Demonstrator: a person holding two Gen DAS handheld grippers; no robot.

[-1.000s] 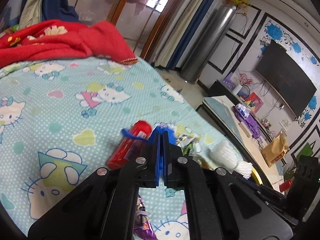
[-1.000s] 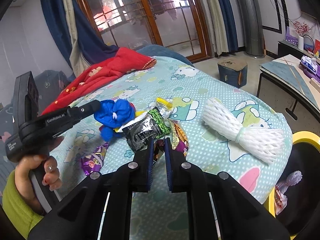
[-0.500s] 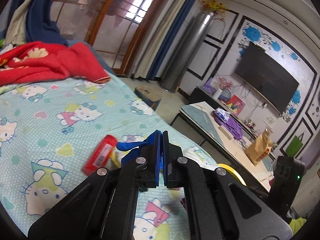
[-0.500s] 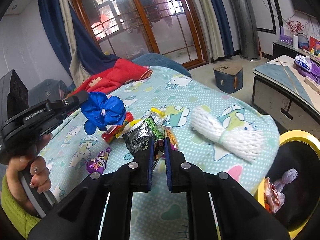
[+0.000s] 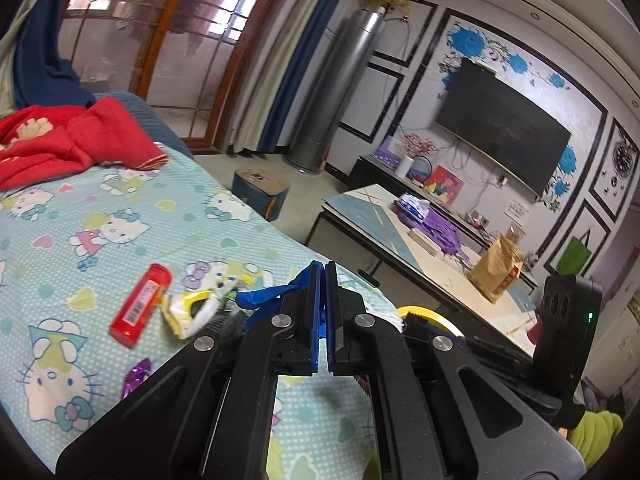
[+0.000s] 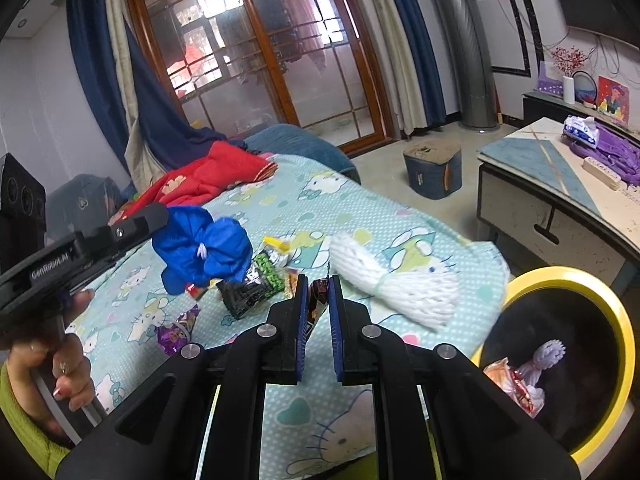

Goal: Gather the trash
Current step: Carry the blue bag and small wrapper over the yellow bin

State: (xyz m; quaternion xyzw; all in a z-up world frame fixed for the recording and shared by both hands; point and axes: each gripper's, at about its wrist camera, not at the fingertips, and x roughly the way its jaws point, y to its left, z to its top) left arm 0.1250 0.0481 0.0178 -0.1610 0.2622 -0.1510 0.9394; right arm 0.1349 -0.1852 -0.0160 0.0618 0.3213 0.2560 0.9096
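My left gripper [image 5: 322, 280] is shut on a crumpled blue plastic bag [image 6: 202, 248]; a strip of the bag [image 5: 268, 293] shows beside the fingers. It hangs above the bed. My right gripper [image 6: 318, 292] is shut on a brown snack wrapper [image 6: 316, 308], held low over the bed's edge. On the Hello Kitty sheet [image 6: 320, 192] lie a red tube [image 5: 140, 305], a yellow-white wrapper [image 5: 188, 314], a black-green packet [image 6: 252, 288], a purple wrapper [image 6: 176, 330] and a white foam net [image 6: 394, 284]. The yellow-rimmed black bin [image 6: 560, 344] stands at right with some trash inside.
A red blanket [image 6: 208, 178] lies at the bed's far end. A low table [image 6: 560, 184] with purple items stands right of the bed, a small stool [image 6: 432, 172] on the floor beyond. A TV [image 5: 500, 128] hangs on the wall.
My left gripper has lifted the blue bag off the bed and carried it up and rightward toward the bin side. My right gripper, with its wrapper, has risen a little.
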